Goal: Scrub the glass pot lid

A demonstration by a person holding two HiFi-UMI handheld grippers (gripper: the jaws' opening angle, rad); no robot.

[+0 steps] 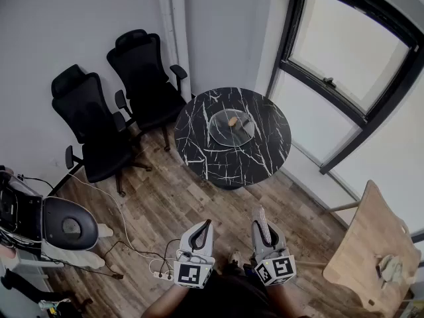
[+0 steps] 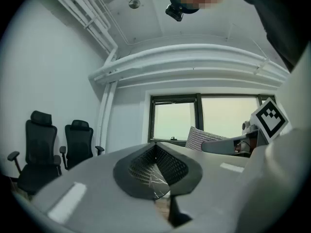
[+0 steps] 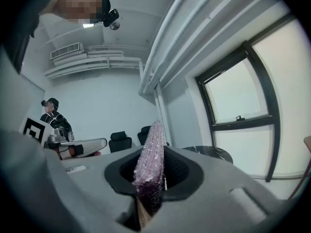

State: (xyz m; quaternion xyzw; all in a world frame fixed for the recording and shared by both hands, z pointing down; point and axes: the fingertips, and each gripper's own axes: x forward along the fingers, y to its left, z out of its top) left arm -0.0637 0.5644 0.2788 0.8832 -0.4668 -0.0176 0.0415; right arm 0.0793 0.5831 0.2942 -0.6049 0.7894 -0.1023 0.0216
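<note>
The glass pot lid with a brown knob lies on the round black marble table in the head view. Both grippers are held low by my body, well short of the table. The left gripper is shut at its tips with nothing between them. In the left gripper view the left gripper points at the window. The right gripper is shut on a purple sparkly scrubber. In the right gripper view the right gripper has the table beyond it.
Two black office chairs stand left of the table. A large window is at the right. A wooden board is at the lower right. A white and grey machine and floor cables are at the left.
</note>
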